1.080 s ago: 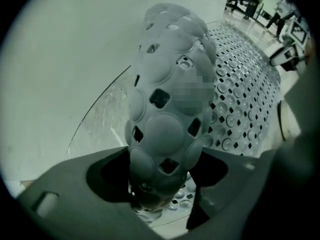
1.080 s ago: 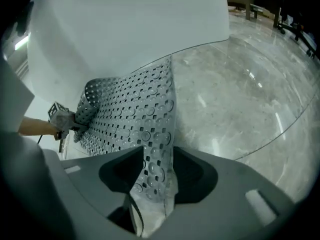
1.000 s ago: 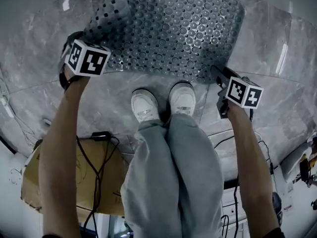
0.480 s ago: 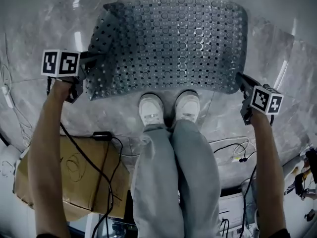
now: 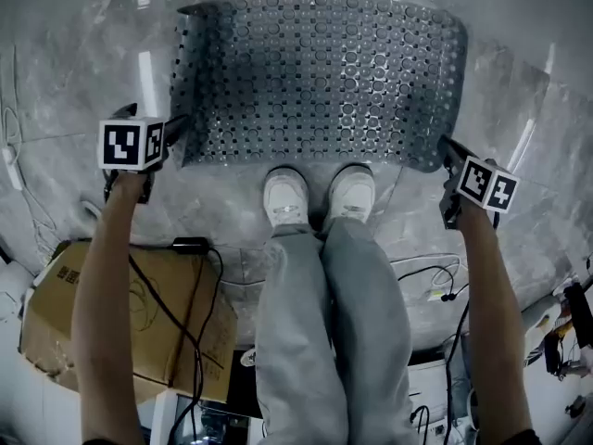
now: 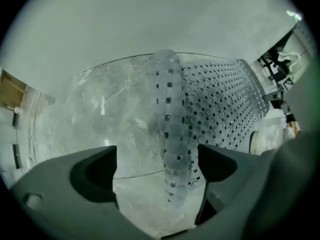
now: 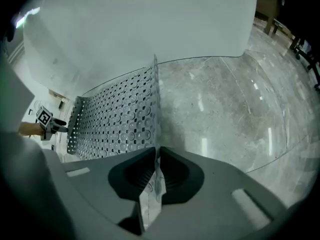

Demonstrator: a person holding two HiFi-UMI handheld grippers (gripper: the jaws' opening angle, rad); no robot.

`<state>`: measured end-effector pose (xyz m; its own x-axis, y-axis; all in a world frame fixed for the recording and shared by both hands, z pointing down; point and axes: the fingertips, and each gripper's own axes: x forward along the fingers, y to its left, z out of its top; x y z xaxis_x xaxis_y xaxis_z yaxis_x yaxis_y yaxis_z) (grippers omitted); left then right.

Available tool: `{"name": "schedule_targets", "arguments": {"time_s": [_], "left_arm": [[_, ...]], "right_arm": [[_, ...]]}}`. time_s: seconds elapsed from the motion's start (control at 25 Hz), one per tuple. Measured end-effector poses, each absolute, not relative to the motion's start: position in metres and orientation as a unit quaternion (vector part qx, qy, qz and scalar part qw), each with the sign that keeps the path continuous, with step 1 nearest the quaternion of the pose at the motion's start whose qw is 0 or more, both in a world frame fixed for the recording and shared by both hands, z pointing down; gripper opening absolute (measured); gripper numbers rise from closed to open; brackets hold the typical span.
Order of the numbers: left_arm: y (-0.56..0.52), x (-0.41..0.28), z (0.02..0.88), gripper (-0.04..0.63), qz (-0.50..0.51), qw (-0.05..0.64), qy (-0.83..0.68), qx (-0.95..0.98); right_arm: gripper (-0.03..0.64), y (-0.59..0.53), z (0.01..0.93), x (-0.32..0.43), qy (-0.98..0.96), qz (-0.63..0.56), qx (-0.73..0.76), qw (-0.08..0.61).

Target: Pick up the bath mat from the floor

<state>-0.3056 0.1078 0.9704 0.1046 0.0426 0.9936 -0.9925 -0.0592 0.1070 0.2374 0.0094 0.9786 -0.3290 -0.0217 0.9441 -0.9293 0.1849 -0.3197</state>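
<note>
The bath mat (image 5: 320,77), translucent grey and full of holes, lies spread on the marble floor (image 5: 74,82). My left gripper (image 5: 174,124) is at its near left corner with its jaws opening. In the left gripper view the mat's rolled edge (image 6: 172,134) stands between the wide jaws of the left gripper (image 6: 157,166), and neither pad touches it. My right gripper (image 5: 445,146) grips the near right corner. The right gripper (image 7: 156,171) has its pads pressed on the mat's thin edge (image 7: 120,119), though its jaws are opening a little.
The person's white shoes (image 5: 287,197) stand at the mat's near edge, between the two grippers. A cardboard box (image 5: 65,313) with black cables (image 5: 190,248) over it sits near left. More cables (image 5: 435,281) lie near right. A pale wall (image 7: 140,24) rises behind the mat.
The left gripper has let go of the mat's near left corner, which has dropped back and straightened. The right gripper has closed on the near right corner and holds it.
</note>
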Motion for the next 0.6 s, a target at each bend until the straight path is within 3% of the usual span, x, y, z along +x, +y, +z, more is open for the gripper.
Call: {"name": "schedule_targets", "arguments": {"time_s": [0.04, 0.12, 0.24, 0.6], "left_arm": [[0.11, -0.301, 0.972, 0.514, 0.498, 0.523, -0.443, 0.531], [0.115, -0.288, 0.974, 0.525, 0.483, 0.538, -0.439, 0.533], [0.128, -0.275, 0.97, 0.525, 0.459, 0.558, -0.444, 0.53], [0.141, -0.274, 0.966, 0.526, 0.424, 0.583, -0.455, 0.523]], "right_arm": [[0.038, 0.006, 0.979, 0.238, -0.632, 0.511, 0.385, 0.436], [0.184, -0.002, 0.975, 0.243, -0.636, 0.5, 0.409, 0.422], [0.238, -0.007, 0.966, 0.251, -0.636, 0.491, 0.421, 0.42], [0.247, -0.031, 0.957, 0.247, -0.662, 0.451, 0.366, 0.474]]}}
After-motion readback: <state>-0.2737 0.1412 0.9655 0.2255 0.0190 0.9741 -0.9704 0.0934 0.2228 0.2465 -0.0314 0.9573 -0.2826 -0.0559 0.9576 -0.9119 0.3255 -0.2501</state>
